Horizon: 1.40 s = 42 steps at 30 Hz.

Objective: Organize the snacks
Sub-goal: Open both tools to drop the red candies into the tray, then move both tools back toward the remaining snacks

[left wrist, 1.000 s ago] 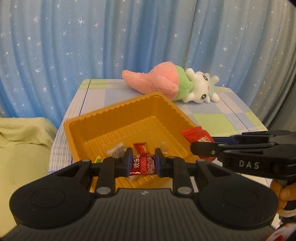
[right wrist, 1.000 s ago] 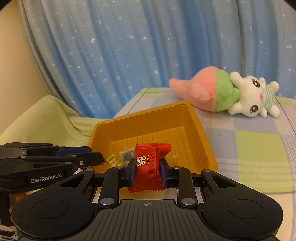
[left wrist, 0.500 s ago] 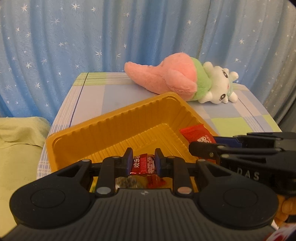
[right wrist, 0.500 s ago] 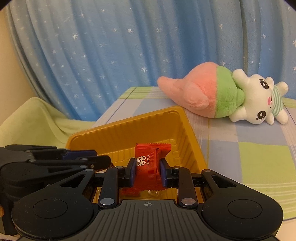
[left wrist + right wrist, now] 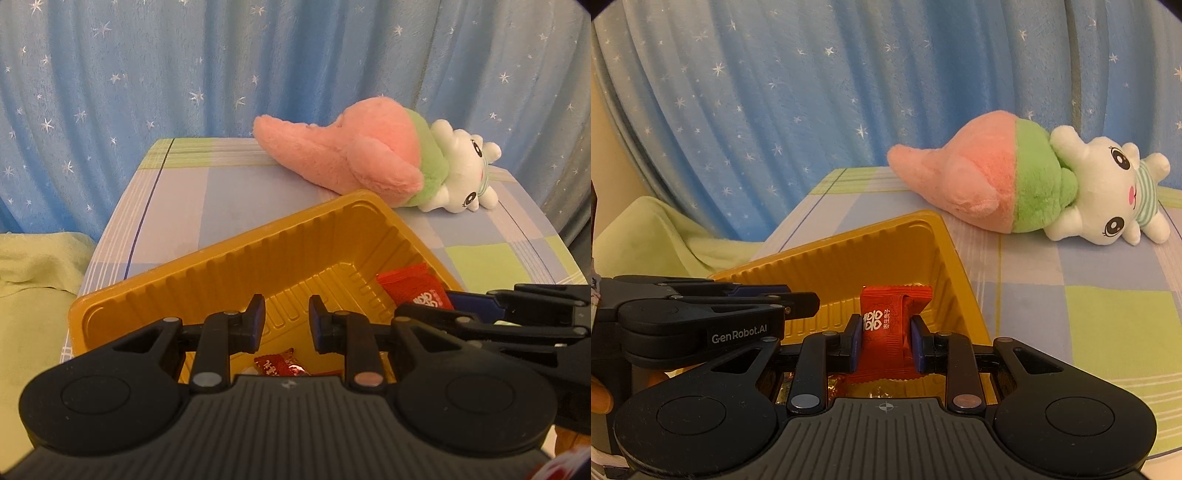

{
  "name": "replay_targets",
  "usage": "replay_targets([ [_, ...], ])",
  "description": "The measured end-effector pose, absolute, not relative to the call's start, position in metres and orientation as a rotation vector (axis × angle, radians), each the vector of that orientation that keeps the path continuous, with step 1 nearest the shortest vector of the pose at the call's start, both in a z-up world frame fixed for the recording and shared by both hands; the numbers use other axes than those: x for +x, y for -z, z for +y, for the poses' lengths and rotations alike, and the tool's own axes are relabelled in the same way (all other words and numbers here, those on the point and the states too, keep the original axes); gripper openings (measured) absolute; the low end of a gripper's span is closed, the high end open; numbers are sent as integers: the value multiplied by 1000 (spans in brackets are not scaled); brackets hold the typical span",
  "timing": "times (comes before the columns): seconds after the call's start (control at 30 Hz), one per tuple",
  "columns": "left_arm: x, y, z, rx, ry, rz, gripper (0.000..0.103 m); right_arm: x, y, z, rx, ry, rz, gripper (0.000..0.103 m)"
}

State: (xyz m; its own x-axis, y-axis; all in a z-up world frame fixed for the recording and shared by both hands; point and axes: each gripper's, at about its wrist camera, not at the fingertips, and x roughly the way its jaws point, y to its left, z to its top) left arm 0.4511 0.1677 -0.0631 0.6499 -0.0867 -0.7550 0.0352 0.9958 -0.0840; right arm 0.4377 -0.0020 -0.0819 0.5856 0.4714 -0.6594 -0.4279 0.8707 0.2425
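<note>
A yellow ribbed tray [image 5: 280,251] stands on the checked tablecloth, also in the right wrist view [image 5: 882,251]. My left gripper [image 5: 287,321] is over the tray, jaws slightly apart and empty; a small red candy [image 5: 279,365] lies in the tray just below it. My right gripper [image 5: 885,341] is shut on a red snack packet [image 5: 888,325] over the tray's right part; the packet also shows in the left wrist view [image 5: 413,291]. More wrapped snacks [image 5: 871,389] lie under it.
A pink, green and white plush toy [image 5: 373,166] lies at the table's back right, also in the right wrist view [image 5: 1027,192]. A light green cloth [image 5: 33,266] lies left of the table. A blue starred curtain [image 5: 184,74] hangs behind.
My left gripper has opened and let go of the small red candy, which now lies in the tray. Both grippers moved forward over the tray. The right one still holds its packet.
</note>
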Motion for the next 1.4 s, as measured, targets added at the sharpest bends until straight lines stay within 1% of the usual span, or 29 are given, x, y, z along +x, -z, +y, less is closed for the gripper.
replay_targets([
  [0.3,447,64,179,-85,46,870,24,442,85,2,60,-528,792,27],
  [0.53,440,58,187,-109,36,870,32,442,80,11,59,-549,768,28],
  [0.7,431,54,187,-112,42,870,36,437,71,16,57,-555,714,29],
  [0.73,428,53,187,-114,43,871,38,436,70,16,57,-553,712,33],
  [0.77,426,52,187,-117,43,873,43,434,69,16,57,-549,710,42],
  [0.8,423,51,186,-117,39,874,44,432,68,15,61,-543,706,46],
  [0.83,419,50,186,-115,38,873,45,430,68,13,66,-537,702,53],
  [0.87,416,48,186,-113,38,873,45,428,66,10,72,-534,701,57],
  [0.97,406,44,185,-121,39,873,47,420,63,2,94,-520,701,62],
  [1.1,394,38,184,-127,33,876,49,408,57,-12,132,-493,704,64],
  [1.27,375,26,179,-129,29,869,52,390,50,-33,190,-465,703,71],
  [1.4,360,17,173,-139,36,868,53,375,45,-48,220,-446,701,74],
])
